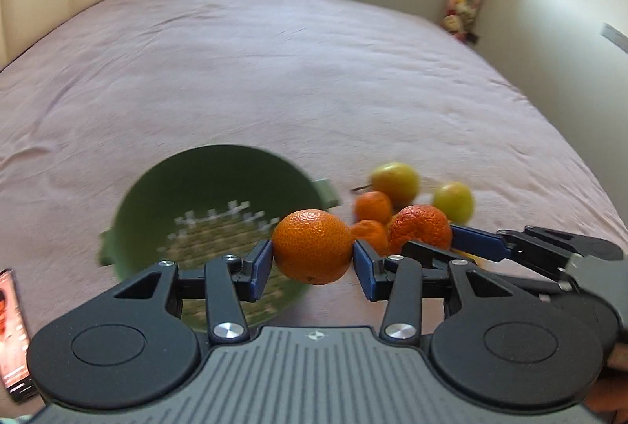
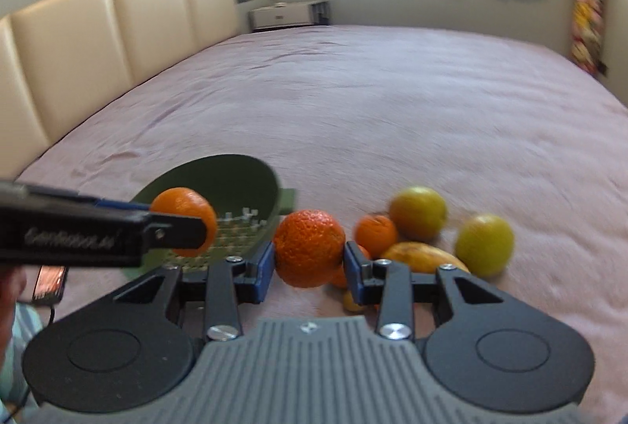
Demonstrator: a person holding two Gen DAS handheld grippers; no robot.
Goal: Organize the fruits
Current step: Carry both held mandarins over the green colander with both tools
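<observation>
A wide bed covered in a wrinkled pale pink sheet (image 1: 274, 79) carries everything, with a cream padded headboard (image 2: 98, 43) along its left edge and a window above its far edge. Near the bed's near edge, towards the left, sits a round dark green plastic colander (image 1: 219, 181) with small side handles and a perforated bottom. Just right of the colander, also close to the near edge, lies a loose heap of fruit: two round yellow-green fruits (image 2: 418, 213), one at the heap's far side and the other at its right end; a yellowish elongated fruit (image 2: 424, 255) low in the heap; and a small orange mandarin (image 2: 376, 233) with at least one more beside it, partly hidden. The left gripper (image 1: 312, 259), a black linkage with blue pads, has its jaws partly closed on a smooth round orange mandarin (image 1: 312, 247), pinched from both sides and held above the sheet at the colander's right rim. The right gripper (image 2: 308, 261), of the same build, has its jaws partly closed on a darker, rough-skinned orange mandarin (image 2: 308, 247), lifted clear of the sheet between the colander and the heap. The two grippers hang just beside each other, each reaching into the other's camera view. A phone with a lit screen (image 2: 49, 282) lies by the bed's near left corner.
</observation>
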